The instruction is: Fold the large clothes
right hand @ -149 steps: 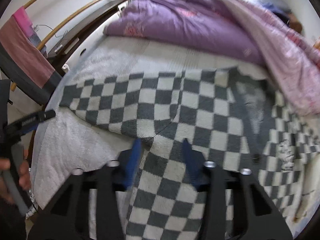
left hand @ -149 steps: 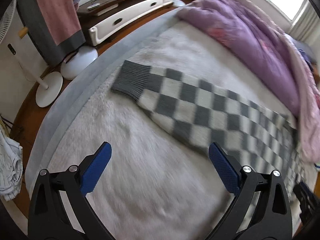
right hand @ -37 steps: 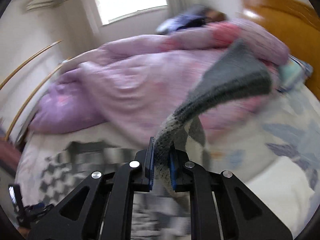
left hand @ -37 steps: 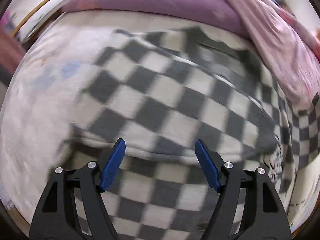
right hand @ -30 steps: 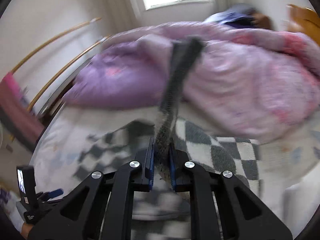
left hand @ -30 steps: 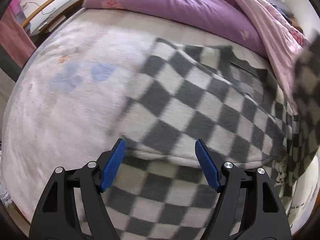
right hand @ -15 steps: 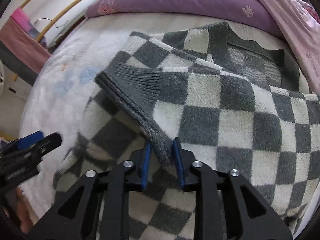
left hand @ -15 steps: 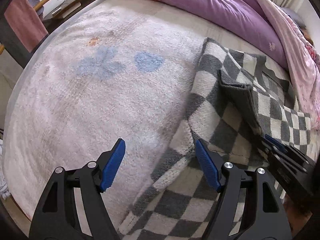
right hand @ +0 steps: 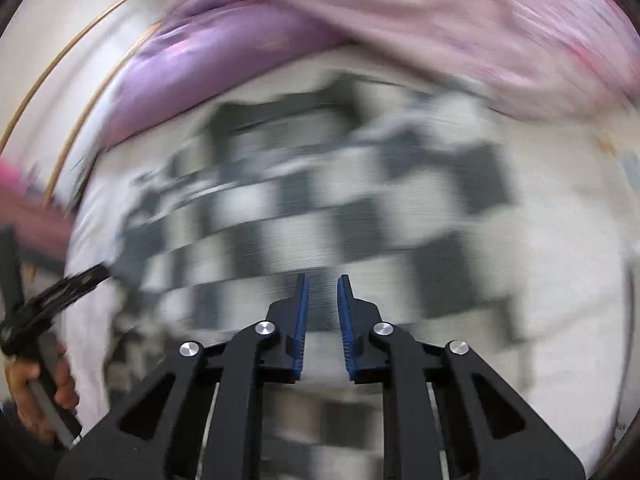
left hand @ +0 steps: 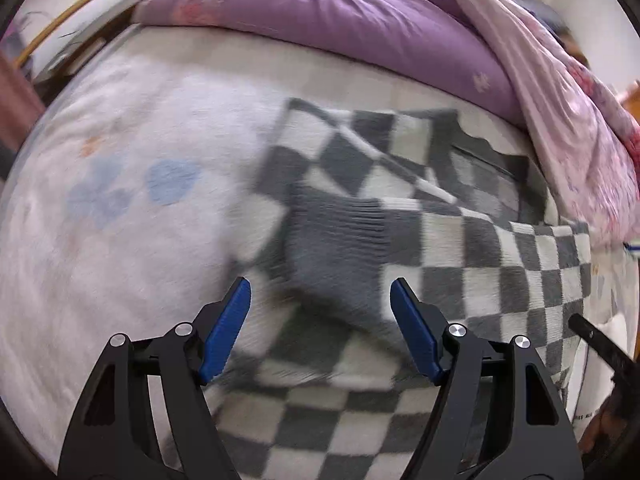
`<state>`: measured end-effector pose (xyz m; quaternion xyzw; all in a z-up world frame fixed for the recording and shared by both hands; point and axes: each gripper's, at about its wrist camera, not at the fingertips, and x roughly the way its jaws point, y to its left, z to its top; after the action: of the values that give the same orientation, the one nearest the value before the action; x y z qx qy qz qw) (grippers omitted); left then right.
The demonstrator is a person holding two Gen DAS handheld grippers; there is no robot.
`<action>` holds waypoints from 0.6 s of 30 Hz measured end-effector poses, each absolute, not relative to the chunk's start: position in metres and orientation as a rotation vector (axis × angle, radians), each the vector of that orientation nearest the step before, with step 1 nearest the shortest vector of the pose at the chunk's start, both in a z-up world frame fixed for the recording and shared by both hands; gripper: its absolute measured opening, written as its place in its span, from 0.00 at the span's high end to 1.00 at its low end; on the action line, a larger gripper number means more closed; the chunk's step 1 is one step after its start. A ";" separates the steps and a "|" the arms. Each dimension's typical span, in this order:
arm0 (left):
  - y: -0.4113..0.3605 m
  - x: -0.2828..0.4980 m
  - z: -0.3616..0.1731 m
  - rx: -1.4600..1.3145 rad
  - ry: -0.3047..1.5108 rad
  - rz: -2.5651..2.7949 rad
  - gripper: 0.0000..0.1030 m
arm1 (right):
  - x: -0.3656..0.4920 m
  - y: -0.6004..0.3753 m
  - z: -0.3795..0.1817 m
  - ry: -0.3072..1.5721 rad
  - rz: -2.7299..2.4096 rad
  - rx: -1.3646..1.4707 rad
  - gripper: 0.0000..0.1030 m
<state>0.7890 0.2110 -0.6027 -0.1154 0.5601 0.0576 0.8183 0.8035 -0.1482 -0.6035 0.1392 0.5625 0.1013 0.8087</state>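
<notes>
The left gripper (left hand: 320, 300) hovered with jaws wide apart and empty above the checked sweater (left hand: 500, 264), which lay spread on the white blanket (left hand: 120, 248) with one sleeve folded across its body, the grey cuff (left hand: 340, 236) just ahead of the blue pads (left hand: 224, 332). A purple quilt (left hand: 340, 12) lay heaped beyond. The right gripper (right hand: 322, 300), blurred, held its jaws narrow, a small gap showing, nothing between them, over the sweater (right hand: 360, 208)

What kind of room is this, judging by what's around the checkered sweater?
Most likely a bedroom: the checkered sweater lies on a bed covered by a fuzzy white blanket, with a bunched purple comforter behind it.
</notes>
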 end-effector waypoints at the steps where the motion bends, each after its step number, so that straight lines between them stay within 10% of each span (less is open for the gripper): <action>1: 0.207 0.795 -0.614 -0.243 1.224 0.119 0.28 | 0.806 -0.164 -0.609 1.204 0.179 0.303 0.87; 12: 0.208 0.819 -0.647 -0.216 1.330 0.119 0.17 | 0.835 -0.212 -0.659 1.391 0.124 0.441 1.00; 18: 0.233 0.839 -0.609 -0.228 1.232 0.114 0.17 | 0.860 -0.216 -0.602 1.226 0.151 0.417 0.78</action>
<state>0.8393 0.2325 -0.6093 -0.1066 0.5760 0.0535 0.8087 0.8597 -0.2156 -0.6018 0.1940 0.5705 0.0703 0.7949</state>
